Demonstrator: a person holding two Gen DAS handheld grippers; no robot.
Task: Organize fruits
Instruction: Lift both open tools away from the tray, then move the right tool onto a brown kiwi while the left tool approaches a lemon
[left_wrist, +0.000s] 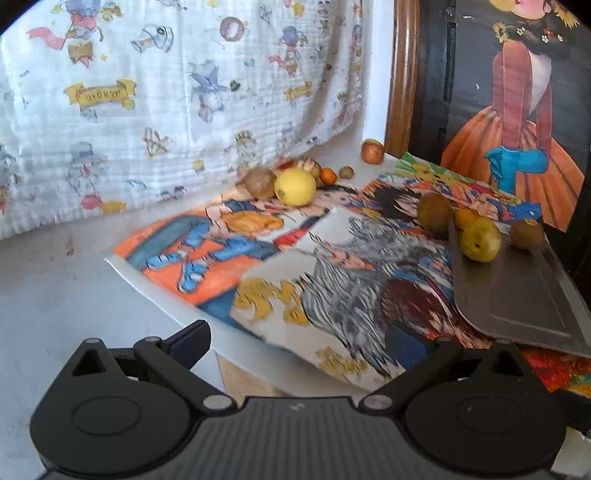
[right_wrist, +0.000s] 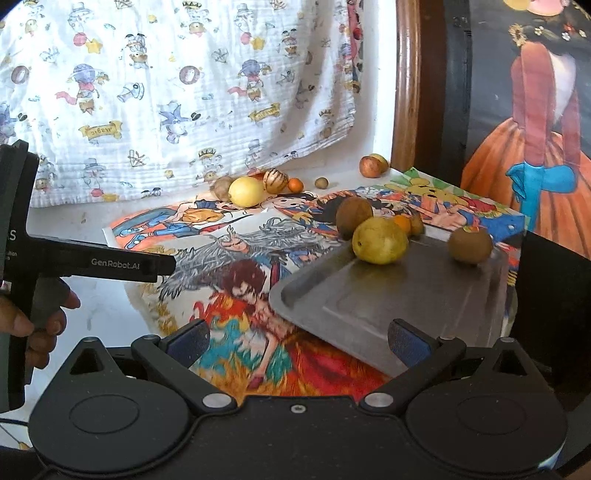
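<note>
A grey metal tray (right_wrist: 369, 295) lies on colourful cartoon sheets at the right; it also shows in the left wrist view (left_wrist: 517, 295). On or at its far edge sit a yellow-green fruit (right_wrist: 380, 240), a brown fruit (right_wrist: 470, 244), another brown fruit (right_wrist: 354, 216) and a small orange one (right_wrist: 402, 222). A second group lies by the cloth: a yellow lemon (right_wrist: 245, 191), a brown fruit (right_wrist: 221, 186), a striped fruit (right_wrist: 275, 181), a small orange fruit (right_wrist: 295, 184). My right gripper (right_wrist: 299, 341) is open and empty before the tray. My left gripper (left_wrist: 314, 341) is open and empty.
A reddish fruit (right_wrist: 370, 166) and a small round fruit (right_wrist: 321, 182) lie near the back corner. A printed white cloth (right_wrist: 166, 92) hangs behind. A wooden frame (right_wrist: 406, 92) and a painted picture (right_wrist: 535, 147) stand at the right. The left hand-held gripper (right_wrist: 110, 263) reaches in from the left.
</note>
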